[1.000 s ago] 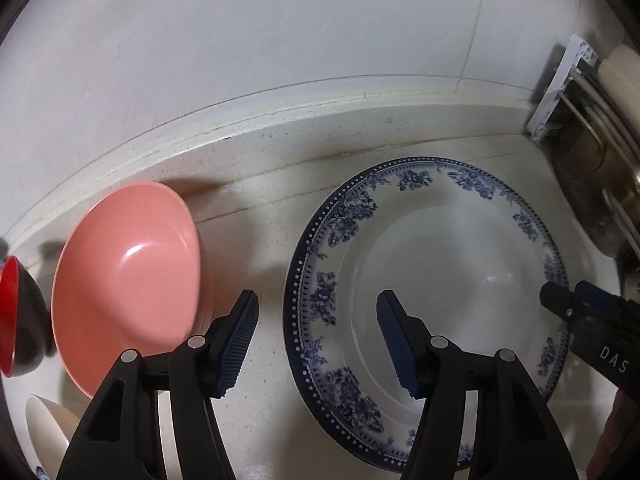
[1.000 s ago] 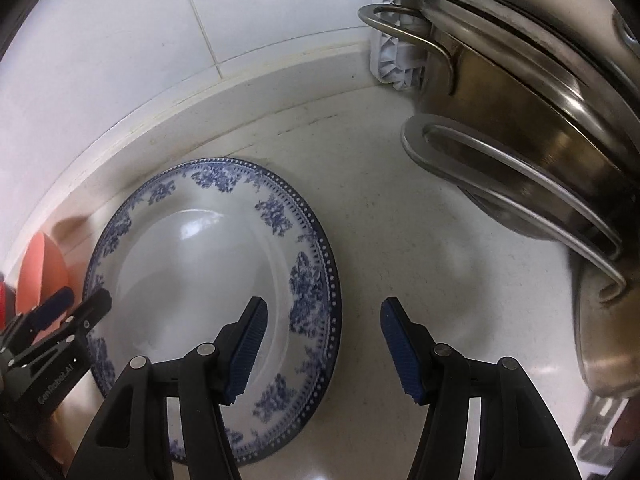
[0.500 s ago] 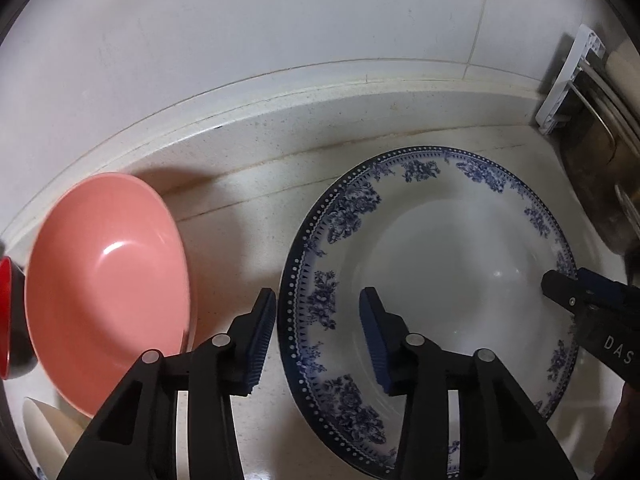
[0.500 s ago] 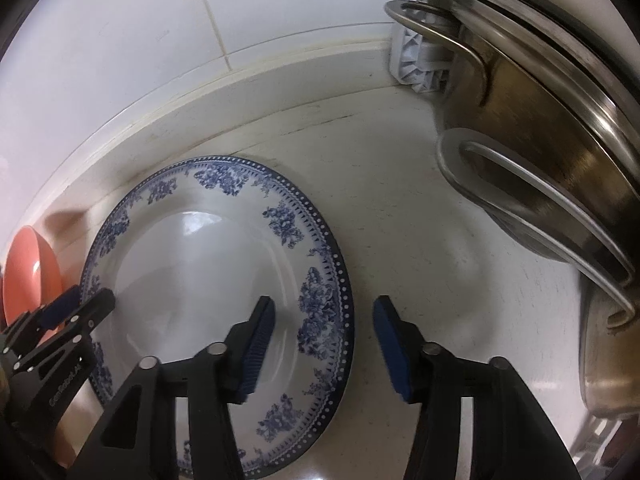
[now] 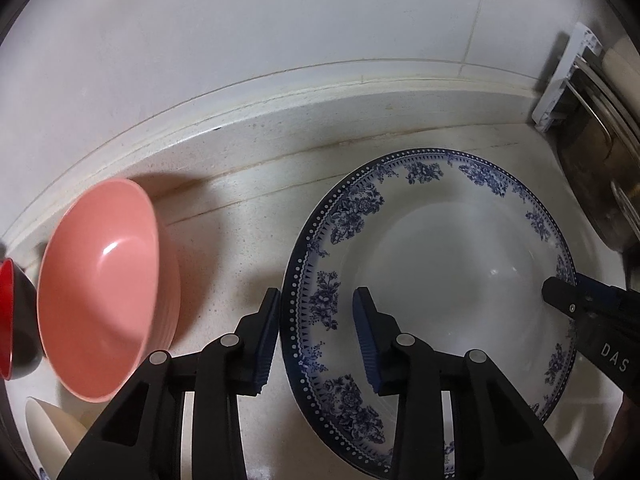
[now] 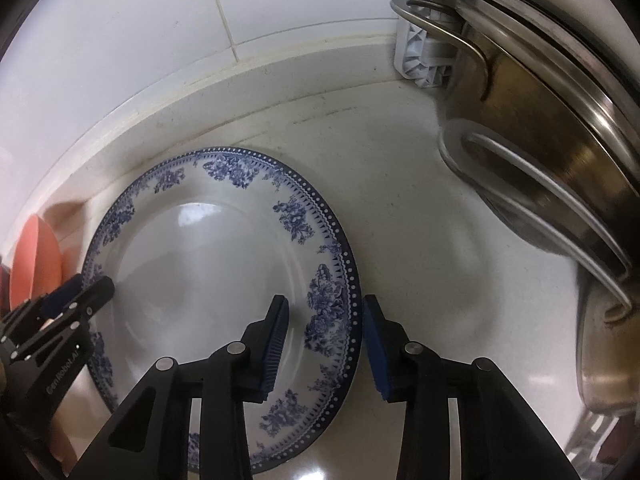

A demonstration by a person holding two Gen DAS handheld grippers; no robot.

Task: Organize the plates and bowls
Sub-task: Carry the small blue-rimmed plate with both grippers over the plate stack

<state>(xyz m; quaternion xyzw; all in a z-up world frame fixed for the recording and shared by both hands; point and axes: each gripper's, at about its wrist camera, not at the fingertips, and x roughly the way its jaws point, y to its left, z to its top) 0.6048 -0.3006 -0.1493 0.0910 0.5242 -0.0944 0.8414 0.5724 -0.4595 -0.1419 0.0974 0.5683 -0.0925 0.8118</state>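
Glossy round blue-floral plate (image 5: 440, 264) between parted blue-ribbed fingers (image 5: 364, 332); both rims

The right gripper (image 5: 560, 300) body reads "DAS"; the left gripper (image 6: 86, 292) body reads "GenRobot.AI".

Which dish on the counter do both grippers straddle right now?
The blue-patterned plate: its rim sits between the fingers of both the left gripper and right gripper. The pink bowl stands apart, untouched.

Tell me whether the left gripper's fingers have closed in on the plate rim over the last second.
Yes. The left gripper has narrowed, its fingers now straddling the blue-patterned plate rim, still not clamped.
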